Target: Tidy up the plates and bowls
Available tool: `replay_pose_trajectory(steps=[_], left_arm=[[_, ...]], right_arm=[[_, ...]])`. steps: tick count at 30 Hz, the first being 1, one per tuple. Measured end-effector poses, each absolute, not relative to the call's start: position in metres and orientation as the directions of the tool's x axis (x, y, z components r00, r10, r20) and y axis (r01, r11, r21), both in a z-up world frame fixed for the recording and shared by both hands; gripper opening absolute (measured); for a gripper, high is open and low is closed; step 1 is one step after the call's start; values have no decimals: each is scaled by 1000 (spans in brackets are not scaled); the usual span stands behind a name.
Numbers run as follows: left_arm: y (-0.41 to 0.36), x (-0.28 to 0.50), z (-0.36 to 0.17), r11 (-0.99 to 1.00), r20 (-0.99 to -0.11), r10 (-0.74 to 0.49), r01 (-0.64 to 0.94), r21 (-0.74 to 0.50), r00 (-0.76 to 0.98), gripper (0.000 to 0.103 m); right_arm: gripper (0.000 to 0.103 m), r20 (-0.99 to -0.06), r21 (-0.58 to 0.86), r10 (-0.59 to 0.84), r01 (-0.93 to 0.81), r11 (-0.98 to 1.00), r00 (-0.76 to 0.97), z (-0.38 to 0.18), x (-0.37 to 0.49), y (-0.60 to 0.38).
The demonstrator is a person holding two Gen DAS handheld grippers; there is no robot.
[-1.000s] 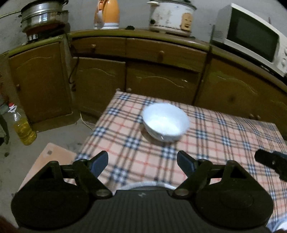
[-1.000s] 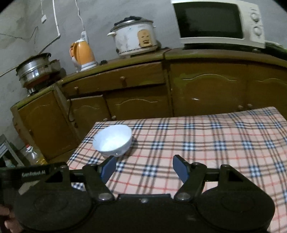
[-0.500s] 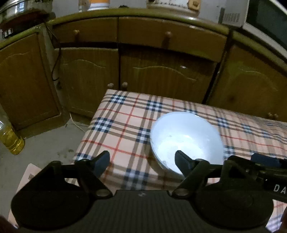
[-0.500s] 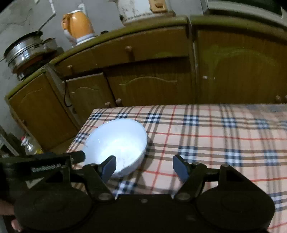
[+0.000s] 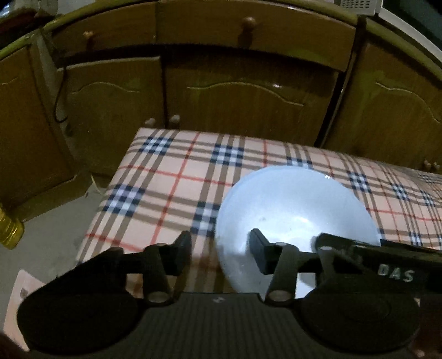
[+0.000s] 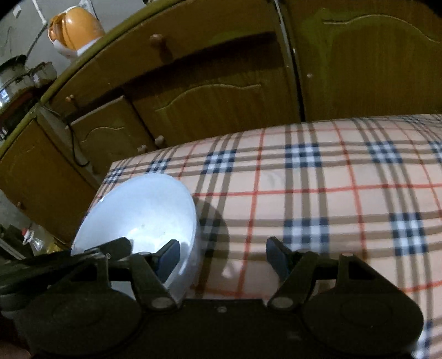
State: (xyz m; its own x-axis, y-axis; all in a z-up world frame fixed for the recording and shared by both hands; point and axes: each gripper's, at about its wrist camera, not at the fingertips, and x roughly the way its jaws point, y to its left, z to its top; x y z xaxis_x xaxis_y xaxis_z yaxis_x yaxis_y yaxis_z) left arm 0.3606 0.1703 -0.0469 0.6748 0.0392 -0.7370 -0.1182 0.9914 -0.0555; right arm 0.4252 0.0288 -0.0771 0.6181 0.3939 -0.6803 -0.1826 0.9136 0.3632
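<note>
Fingers closing (nearer) astride bowl.

Near rim of the white bowl hidden behind both gripper bodies; orange kettle cut by the frame's top edge; tablecloth pattern motion-blurred at right

One white bowl stood on one checked tablecloth, two grippers (left, right) over it, one orange kettle, one oil bottle.
</note>
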Motion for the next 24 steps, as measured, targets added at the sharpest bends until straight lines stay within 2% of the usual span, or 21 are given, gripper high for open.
replay_pose_trajectory(steps=[1, 2, 3, 4, 5, 9, 17, 24], left_arm=[[170, 363, -47, 991, -733, 31, -115, -64, 679, 44], [169, 365, -48, 991, -729, 14, -106, -80, 684, 37], [167, 366, -48, 991, -724, -13, -87, -101, 689, 32], [164, 366, -47, 992, -720, -6, -87, -92, 693, 32], [163, 365, -48, 993, -716, -3, -83, -86, 698, 31], [170, 359, -49, 985, -712, -47, -87, -151, 700, 24], [150, 337, -36, 988, -697, -46, -70, -138, 716, 21], [127, 304, 3, 990, -652, -42, -55, -127, 757, 21]], right_arm=[[84, -675, 357, 392, -189, 915, 625, -78, 427, 31], [77, -674, 349, 391, -196, 916, 627, -78, 429, 34], [50, -666, 349, 406, -220, 911, 626, -78, 429, 36], [30, -649, 392, 457, -247, 886, 608, -78, 430, 37], [24, -643, 429, 490, -253, 867, 589, -77, 432, 38], [25, -652, 400, 470, -258, 880, 595, -75, 426, 40], [25, -642, 390, 458, -251, 886, 615, -63, 401, 25], [25, -590, 377, 438, -247, 892, 678, -23, 365, 3]])
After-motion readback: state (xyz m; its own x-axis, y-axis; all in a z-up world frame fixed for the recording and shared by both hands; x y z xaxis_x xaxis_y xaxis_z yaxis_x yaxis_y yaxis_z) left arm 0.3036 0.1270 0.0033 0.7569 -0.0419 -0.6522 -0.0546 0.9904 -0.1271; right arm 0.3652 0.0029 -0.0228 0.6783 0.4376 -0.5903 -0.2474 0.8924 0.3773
